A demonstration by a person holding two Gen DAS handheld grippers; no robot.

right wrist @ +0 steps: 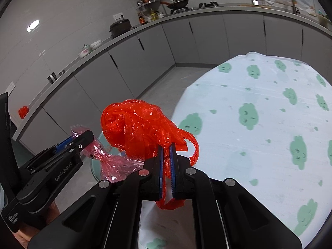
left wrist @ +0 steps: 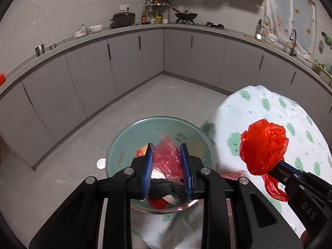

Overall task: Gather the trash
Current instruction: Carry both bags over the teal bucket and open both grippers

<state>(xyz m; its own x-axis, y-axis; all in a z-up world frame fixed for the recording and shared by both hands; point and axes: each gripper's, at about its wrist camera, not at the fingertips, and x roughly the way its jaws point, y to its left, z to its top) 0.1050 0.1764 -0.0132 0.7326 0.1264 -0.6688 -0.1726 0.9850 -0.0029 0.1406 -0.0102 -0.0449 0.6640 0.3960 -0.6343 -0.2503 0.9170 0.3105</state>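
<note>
My right gripper [right wrist: 166, 145] is shut on a crumpled red plastic bag [right wrist: 141, 128] and holds it in the air at the table's left edge; the bag also shows in the left wrist view [left wrist: 263, 145]. My left gripper [left wrist: 166, 147] hangs over a teal bin [left wrist: 124, 141] on the floor, its jaws a palm's width apart around a pink clear plastic wrapper [left wrist: 166, 157]. The wrapper also shows in the right wrist view [right wrist: 112, 159]. The bin holds orange, white and dark scraps.
A round table with a white cloth with green clouds [right wrist: 259, 124] fills the right. Grey cabinets [left wrist: 124, 62] and a counter with pots, bowls and bottles run around the room. Another red bag [right wrist: 23, 112] lies on the left counter.
</note>
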